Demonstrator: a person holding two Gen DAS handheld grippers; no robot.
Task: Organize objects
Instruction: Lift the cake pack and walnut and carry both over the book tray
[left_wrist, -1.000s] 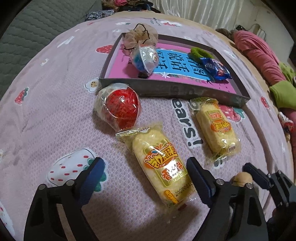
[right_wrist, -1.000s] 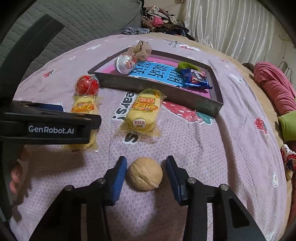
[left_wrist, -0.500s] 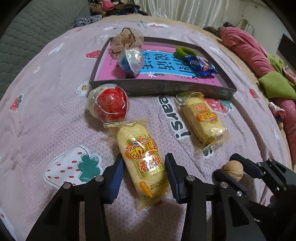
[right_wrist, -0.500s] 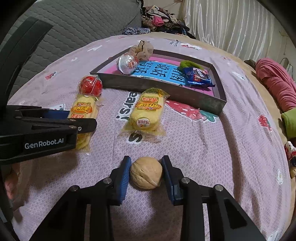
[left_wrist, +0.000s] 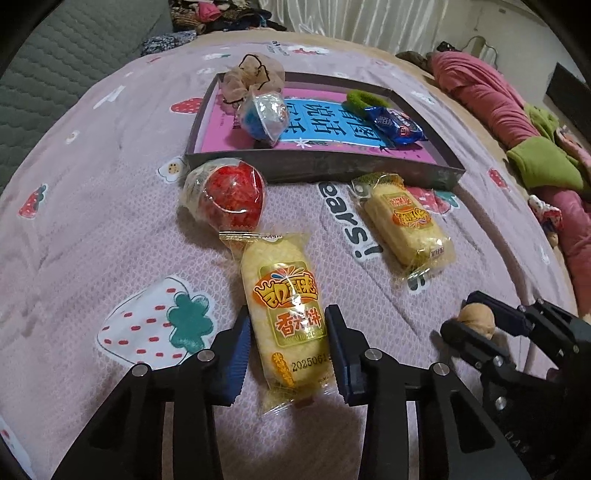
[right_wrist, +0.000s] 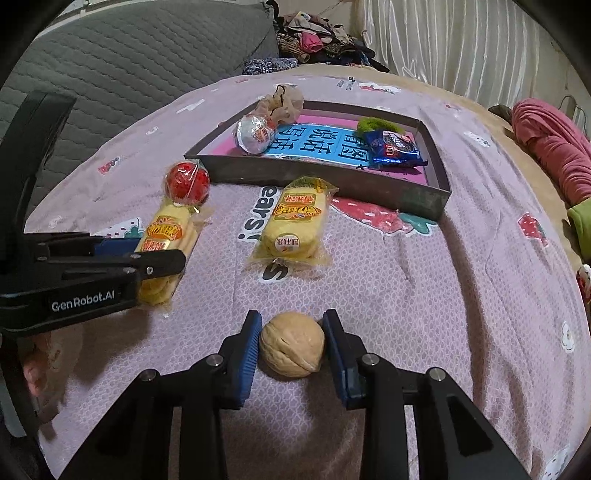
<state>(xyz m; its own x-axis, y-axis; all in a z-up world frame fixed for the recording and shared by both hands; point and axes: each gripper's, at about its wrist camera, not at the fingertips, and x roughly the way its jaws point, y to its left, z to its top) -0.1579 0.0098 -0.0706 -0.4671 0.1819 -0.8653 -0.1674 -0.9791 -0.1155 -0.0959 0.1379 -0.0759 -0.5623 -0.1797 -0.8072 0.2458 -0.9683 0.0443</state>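
My left tongs (left_wrist: 290, 341) are closing on the near rice cake packet (left_wrist: 284, 310) between the pads, probably touching it. My right tongs (right_wrist: 291, 341) clamp the walnut (right_wrist: 291, 343), both pads against its sides.

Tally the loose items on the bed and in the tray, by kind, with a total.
Yellow snack packs: 2
Wrapped balls: 2
Walnut: 1
Blue snack packet: 1
Scrunchies: 2
Total: 8
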